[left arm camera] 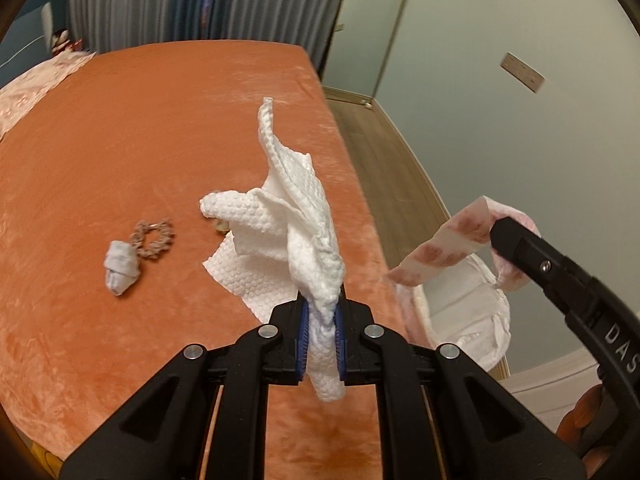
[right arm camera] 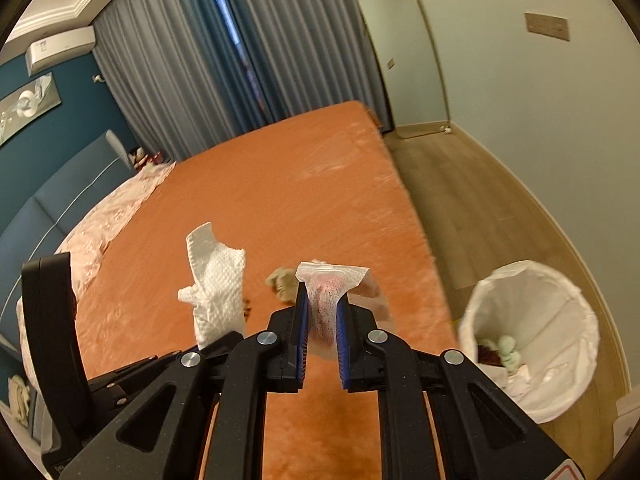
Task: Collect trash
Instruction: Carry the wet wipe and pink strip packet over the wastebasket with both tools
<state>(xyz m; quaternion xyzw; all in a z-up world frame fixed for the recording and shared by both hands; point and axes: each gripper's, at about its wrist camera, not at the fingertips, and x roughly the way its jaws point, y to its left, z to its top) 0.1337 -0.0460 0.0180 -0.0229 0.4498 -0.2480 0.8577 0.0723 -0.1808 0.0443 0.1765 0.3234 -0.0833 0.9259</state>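
My left gripper (left arm camera: 322,312) is shut on a crumpled white paper towel (left arm camera: 292,224) and holds it above the orange bed (left arm camera: 120,160). The towel also shows in the right wrist view (right arm camera: 216,292). My right gripper (right arm camera: 322,312) is shut on a pink-stained tissue (right arm camera: 330,292), which also shows in the left wrist view (left arm camera: 444,248), held near the bed's right edge. A small grey-white wad (left arm camera: 120,266) and a beige scrunchie (left arm camera: 154,238) lie on the bed. A white-lined trash bin (right arm camera: 532,332) stands on the floor to the right, with some trash inside.
A pink quilt (right arm camera: 108,224) lies at the bed's head by the blue headboard (right arm camera: 52,200). Grey curtains (right arm camera: 180,80) hang behind. Wood floor (right arm camera: 472,208) runs between the bed and the wall. A small beige clump (right arm camera: 282,280) lies on the bed.
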